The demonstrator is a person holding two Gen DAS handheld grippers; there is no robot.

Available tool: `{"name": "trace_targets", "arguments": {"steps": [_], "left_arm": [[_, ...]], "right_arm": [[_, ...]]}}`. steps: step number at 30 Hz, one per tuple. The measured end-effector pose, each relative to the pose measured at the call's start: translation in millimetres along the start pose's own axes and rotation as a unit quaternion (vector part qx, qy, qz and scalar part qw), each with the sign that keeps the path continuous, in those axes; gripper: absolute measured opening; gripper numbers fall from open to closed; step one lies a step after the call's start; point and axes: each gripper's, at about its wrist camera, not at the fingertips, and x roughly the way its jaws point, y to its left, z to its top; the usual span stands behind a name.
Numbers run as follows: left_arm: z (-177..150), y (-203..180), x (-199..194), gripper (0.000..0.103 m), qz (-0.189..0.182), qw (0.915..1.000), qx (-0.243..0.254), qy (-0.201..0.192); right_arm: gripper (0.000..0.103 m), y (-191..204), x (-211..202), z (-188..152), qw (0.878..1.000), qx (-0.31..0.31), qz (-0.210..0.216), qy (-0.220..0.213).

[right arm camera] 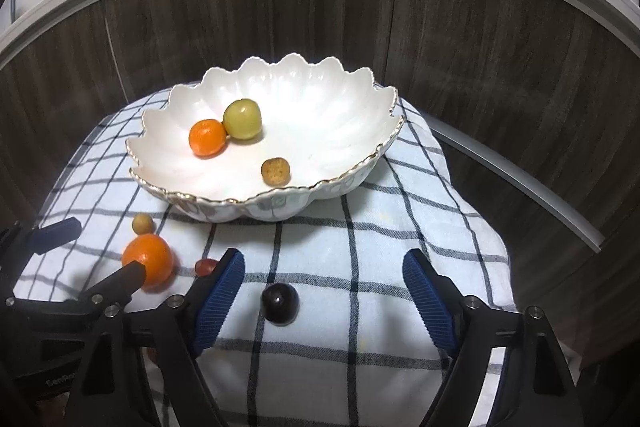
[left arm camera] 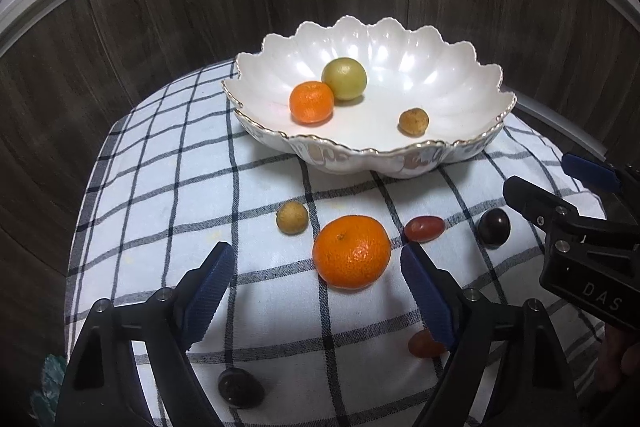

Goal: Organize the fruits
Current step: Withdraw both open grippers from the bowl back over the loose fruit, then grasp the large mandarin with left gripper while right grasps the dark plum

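Checked cloth (left arm camera: 248, 187) carries a firm, slick-skinned mandarin (left arm camera: 351, 251) near its front edge (grip its widest middle) between the wide, empty left gripper (left arm camera: 316, 263), while the right gripper (right arm camera: 324, 267) gapes round a dark fruit (right arm camera: 280, 303).

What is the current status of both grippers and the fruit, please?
Left gripper open over orange. Right gripper open over dark plum. Three fruits in bowl. Nothing blocking.

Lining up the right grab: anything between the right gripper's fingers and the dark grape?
Nothing but bare checked cloth; the dark grape lies between the open fingers, seen from the right wrist.
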Motion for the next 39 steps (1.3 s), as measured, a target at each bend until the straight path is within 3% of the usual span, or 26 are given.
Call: {"name": "trace_targets", "arguments": {"steps": [12,22,34,36,39], "left_arm": [[-6,-4,17,0.072,-0.015,0.9997,0.012,0.018],[-6,-6,26,0.069,-0.018,0.9995,0.011,0.024],[-5,-9,38,0.054,-0.030,0.9989,0.013,0.033],[-5,-10,38,0.046,-0.035,0.9988,0.013,0.032],[-4,-12,38,0.046,-0.035,0.9988,0.014,0.032]], "right_arm": [[0.061,6,14,-11,0.999,-0.015,0.020,0.024],[0.051,11,25,-18,0.998,-0.023,0.035,0.041],[0.039,13,39,-24,0.996,-0.026,0.049,0.064],[0.038,14,39,-24,0.996,-0.027,0.050,0.062],[0.031,14,39,-24,0.996,-0.028,0.051,0.060]]}}
